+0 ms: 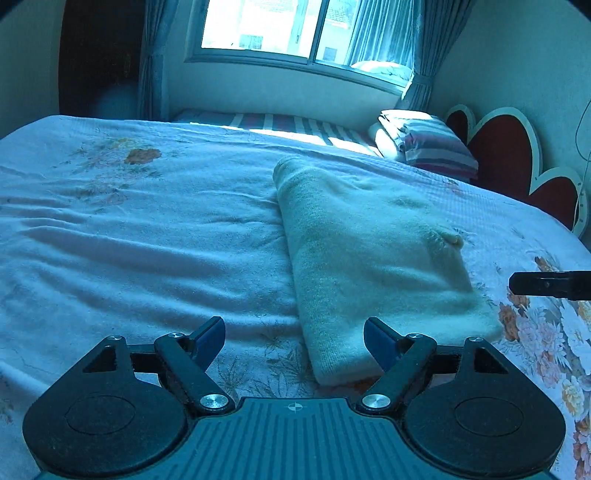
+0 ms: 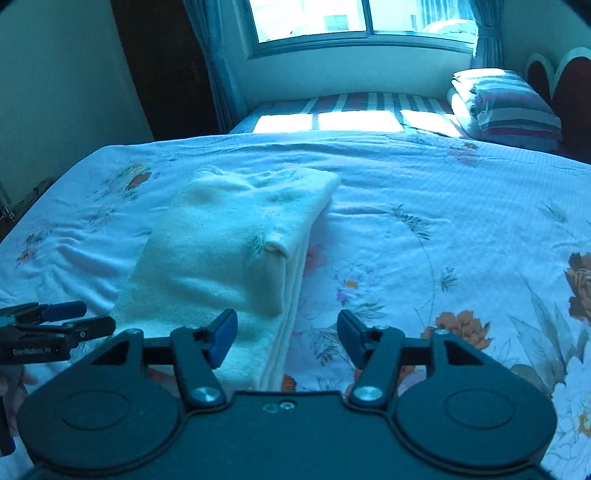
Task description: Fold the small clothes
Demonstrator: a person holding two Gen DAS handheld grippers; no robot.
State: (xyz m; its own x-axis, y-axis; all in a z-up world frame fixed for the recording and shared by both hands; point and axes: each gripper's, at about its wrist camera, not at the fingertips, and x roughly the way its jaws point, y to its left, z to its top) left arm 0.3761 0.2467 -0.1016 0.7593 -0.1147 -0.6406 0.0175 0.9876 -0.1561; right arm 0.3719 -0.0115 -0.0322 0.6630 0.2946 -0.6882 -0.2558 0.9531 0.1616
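Note:
A pale, fuzzy knit garment (image 1: 373,254) lies folded into a long rectangle on the floral bedsheet (image 1: 129,240). My left gripper (image 1: 294,341) hovers open over the sheet at the garment's near left corner, nothing between its blue pads. A dark finger of the other gripper (image 1: 546,284) pokes in at the right edge. In the right wrist view the folded garment (image 2: 229,258) lies ahead and left, a small tab sticking up on top. My right gripper (image 2: 287,338) stands open above the garment's near right edge, holding nothing. The left gripper (image 2: 59,321) shows at the left edge.
A stack of folded striped bedding (image 1: 424,144) sits at the far right by a red and white scalloped headboard (image 1: 509,158). A striped mattress strip (image 2: 354,107) runs under the window (image 2: 362,18). Curtains hang at both sides. The sheet (image 2: 443,240) spreads wide to the right.

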